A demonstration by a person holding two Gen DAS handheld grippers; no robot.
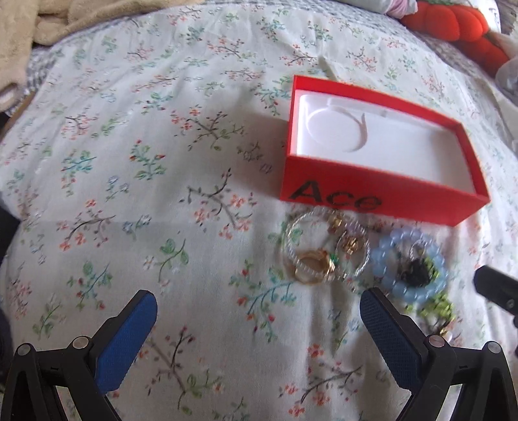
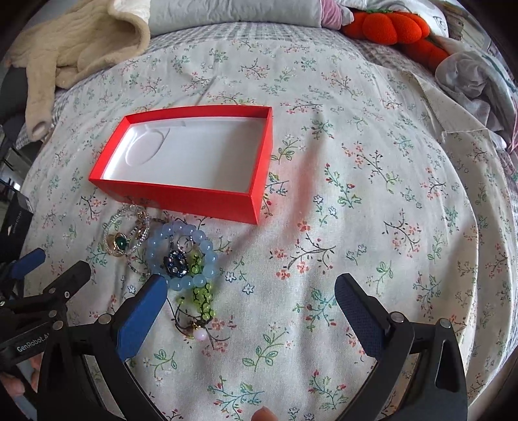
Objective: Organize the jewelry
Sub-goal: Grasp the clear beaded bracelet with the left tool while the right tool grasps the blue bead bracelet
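Note:
A red open box with a white empty insert lies on the floral bedspread. Just in front of it lies a pile of jewelry: a clear beaded bangle, a gold ring with a green stone, a blue bead bracelet around a dark beaded piece, and a green bead string. My left gripper is open, the pile just ahead of its right finger. My right gripper is open, its left fingertip beside the blue bracelet.
A cream fleece blanket lies at the back left. An orange pumpkin plush and crumpled grey cloth sit at the back right. The floral bedspread stretches to the right of the box.

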